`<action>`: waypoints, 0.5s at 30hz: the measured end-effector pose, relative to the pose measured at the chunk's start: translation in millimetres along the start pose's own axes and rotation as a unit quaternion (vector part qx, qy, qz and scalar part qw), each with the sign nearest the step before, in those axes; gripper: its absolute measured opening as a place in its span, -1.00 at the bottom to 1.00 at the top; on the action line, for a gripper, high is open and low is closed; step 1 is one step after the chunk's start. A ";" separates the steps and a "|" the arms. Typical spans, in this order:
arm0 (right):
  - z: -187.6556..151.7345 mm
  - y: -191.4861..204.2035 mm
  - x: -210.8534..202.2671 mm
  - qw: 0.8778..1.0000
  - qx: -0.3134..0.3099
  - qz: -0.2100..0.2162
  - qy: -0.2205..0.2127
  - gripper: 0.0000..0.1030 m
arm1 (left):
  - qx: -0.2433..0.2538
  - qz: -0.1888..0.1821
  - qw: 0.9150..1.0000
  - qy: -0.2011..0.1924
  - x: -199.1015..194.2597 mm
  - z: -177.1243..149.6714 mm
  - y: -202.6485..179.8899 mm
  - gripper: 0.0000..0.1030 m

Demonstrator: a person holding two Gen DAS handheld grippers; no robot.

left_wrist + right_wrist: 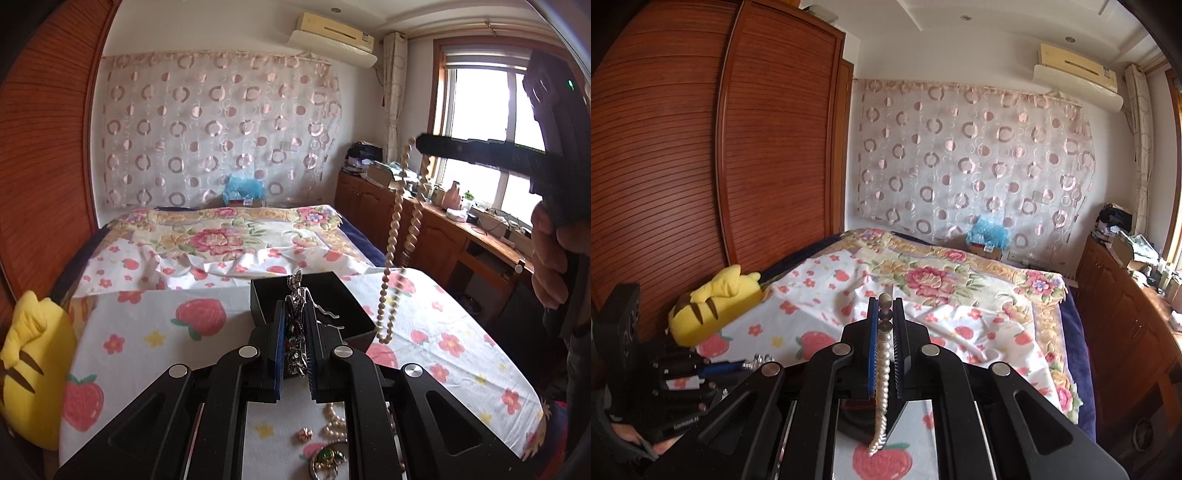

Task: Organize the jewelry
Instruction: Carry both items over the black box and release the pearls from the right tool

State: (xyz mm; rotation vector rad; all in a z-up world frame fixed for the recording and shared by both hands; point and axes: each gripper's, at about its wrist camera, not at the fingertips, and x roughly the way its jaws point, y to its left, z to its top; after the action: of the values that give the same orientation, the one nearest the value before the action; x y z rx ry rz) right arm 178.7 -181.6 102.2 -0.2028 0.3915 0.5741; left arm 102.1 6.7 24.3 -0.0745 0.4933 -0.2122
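Observation:
My left gripper (295, 314) is shut on a silver rhinestone jewelry piece (295, 295), held just above an open black jewelry box (266, 299) on the bed. My right gripper (885, 310) is shut on a pearl necklace (882, 369) that hangs down below it. In the left wrist view the right gripper (421, 142) is raised at the right, with the pearl necklace (397, 229) dangling beside the box's right edge. Loose pearls (334, 424), a small rose-gold piece (304, 435) and a green-stone piece (327, 458) lie on the sheet under my left gripper.
The bed has a white strawberry-print sheet (199, 317) and a floral quilt (221, 236). A yellow plush toy (33, 369) lies at the left edge by a wooden wardrobe (701, 147). A cluttered wooden cabinet (443, 229) runs under the window on the right.

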 end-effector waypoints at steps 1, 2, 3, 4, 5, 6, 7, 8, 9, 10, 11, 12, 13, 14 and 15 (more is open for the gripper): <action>3.7 -1.5 1.3 1.000 0.001 -0.001 -0.002 -0.84 | 0.001 0.001 1.000 0.000 1.9 1.6 -0.2 -0.84; 5.3 -2.4 1.9 1.000 0.001 -0.003 -0.004 -0.84 | 0.001 0.002 1.000 0.000 3.0 2.4 -0.2 -0.84; 7.0 -2.8 3.4 1.000 0.001 -0.006 -0.005 -0.84 | 0.001 0.002 1.000 0.000 3.9 2.9 -0.1 -0.84; 9.5 -5.1 6.0 1.000 0.004 -0.008 -0.005 -0.84 | 0.001 0.002 1.000 0.001 5.3 3.6 -0.1 -0.84; 9.8 -6.4 9.0 1.000 0.007 -0.008 -0.004 -0.84 | 0.001 0.003 1.000 0.002 7.3 4.5 -0.2 -0.84; 9.4 -7.6 12.3 1.000 0.008 -0.009 -0.001 -0.84 | 0.000 0.004 1.000 0.003 9.3 5.2 0.0 -0.84; 7.4 -8.3 16.8 1.000 0.008 -0.010 0.005 -0.84 | 0.001 0.004 1.000 0.004 11.3 5.8 -0.1 -0.84; 4.0 -9.2 20.8 1.000 0.008 -0.011 0.010 -0.84 | 0.001 0.005 1.000 0.006 13.5 6.7 -0.3 -0.84; -0.4 -10.3 26.6 1.000 0.011 -0.010 0.017 -0.84 | 0.002 0.006 1.000 0.007 15.6 6.8 -0.5 -0.84; -6.2 -11.3 33.8 0.999 0.014 -0.007 0.027 -0.84 | 0.003 0.007 1.000 0.009 17.5 6.9 -0.1 -0.84; -12.6 -12.4 41.2 0.999 0.017 -0.004 0.038 -0.84 | 0.004 0.008 1.000 0.011 20.1 6.9 0.0 -0.84; -20.8 -12.0 49.0 0.999 0.021 -0.001 0.048 -0.83 | 0.004 0.009 1.000 0.013 21.9 6.5 0.0 -0.84; -27.1 -12.0 54.4 0.998 0.024 0.002 0.056 -0.83 | 0.005 0.010 1.000 0.015 24.3 5.7 -0.4 -0.84; -37.3 -13.2 65.0 0.997 0.029 0.007 0.072 -0.83 | 0.006 0.011 1.000 0.018 26.5 4.8 -0.8 -0.84; -46.1 -13.4 73.3 0.996 0.033 0.012 0.085 -0.83 | 0.006 0.012 1.000 0.019 28.7 4.5 0.0 -0.84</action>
State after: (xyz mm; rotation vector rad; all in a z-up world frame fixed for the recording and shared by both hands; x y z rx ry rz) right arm 228.6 -170.5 31.1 -0.1837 0.5778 0.5680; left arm 128.9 0.5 15.1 -0.0527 0.5314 -0.1931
